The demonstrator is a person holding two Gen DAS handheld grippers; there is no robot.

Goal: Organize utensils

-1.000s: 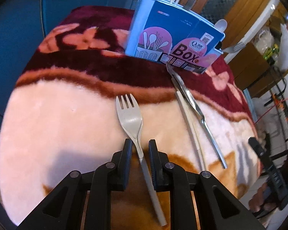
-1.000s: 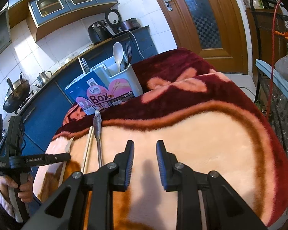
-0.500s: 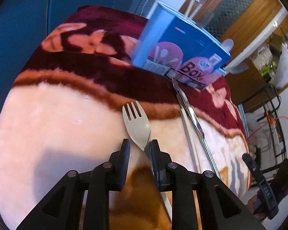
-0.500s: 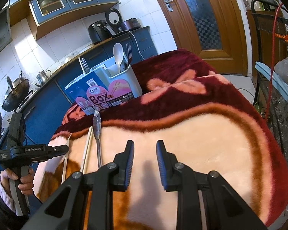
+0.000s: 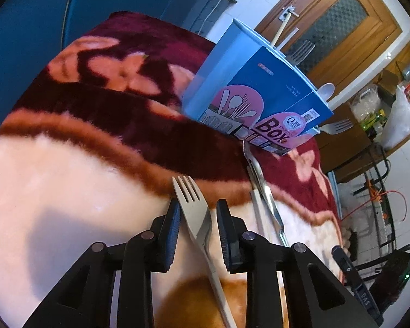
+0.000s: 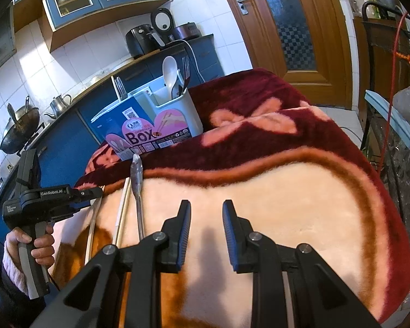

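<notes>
A beige fork [image 5: 194,207] lies on the blanket with its head between the fingers of my left gripper [image 5: 198,213], which is open around it; I cannot tell whether the fork is lifted. A metal knife [image 5: 262,188] and a pair of chopsticks [image 5: 257,205] lie just to its right. The blue utensil box [image 5: 259,95] stands behind, holding a fork and a white spoon. In the right wrist view my right gripper [image 6: 206,218] is open and empty above the blanket. The knife [image 6: 138,188], chopsticks [image 6: 123,213] and box [image 6: 155,117] sit to its left.
The table is covered by a maroon and cream floral blanket [image 6: 287,191]. A blue kitchen counter [image 6: 101,109] with appliances runs behind it. A wire rack [image 6: 391,109] stands at the right, beside a wooden door [image 6: 292,27].
My left gripper has moved forward along the fork, from its neck to its head, and tilted. My right gripper has stayed still.
</notes>
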